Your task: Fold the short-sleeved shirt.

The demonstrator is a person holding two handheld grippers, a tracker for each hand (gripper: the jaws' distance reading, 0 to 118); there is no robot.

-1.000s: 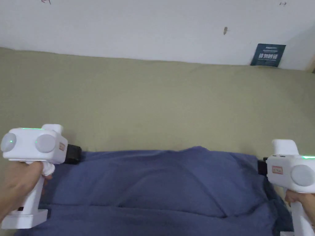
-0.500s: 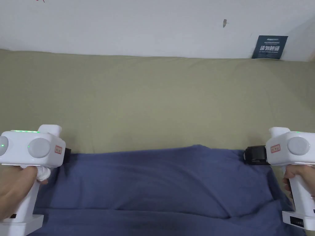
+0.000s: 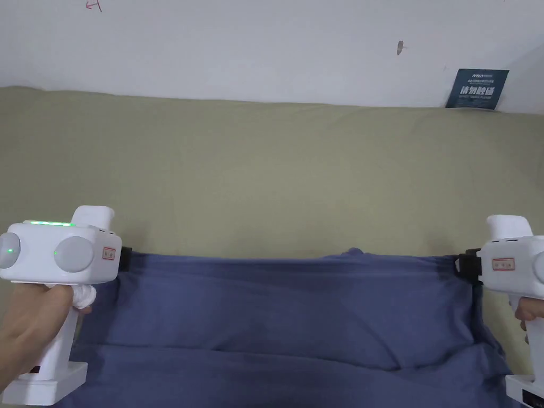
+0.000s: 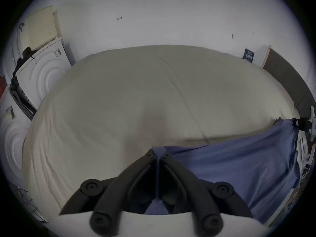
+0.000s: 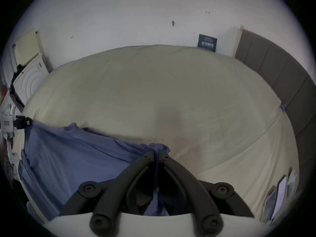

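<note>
A blue short-sleeved shirt (image 3: 287,313) hangs stretched between my two grippers above the near part of an olive-green bed (image 3: 276,175). My left gripper (image 3: 127,258) is shut on the shirt's top left corner, and in the left gripper view blue cloth (image 4: 222,165) is pinched between its black jaws (image 4: 158,155). My right gripper (image 3: 461,264) is shut on the top right corner; the right gripper view has the cloth (image 5: 71,151) running through its jaws (image 5: 157,155). The top edge is nearly straight and taut, with a small bump near the middle. The shirt's lower part runs out of the picture.
A white wall (image 3: 265,48) rises behind the bed, with a dark card (image 3: 477,88) leaning on it at the far right. White appliances (image 4: 41,76) stand beyond the bed's left side. A grey padded headboard (image 5: 280,73) lines the right side.
Both grippers have moved apart and slightly up, so the shirt's top edge went from a sagging hump to a taut, nearly straight line.
</note>
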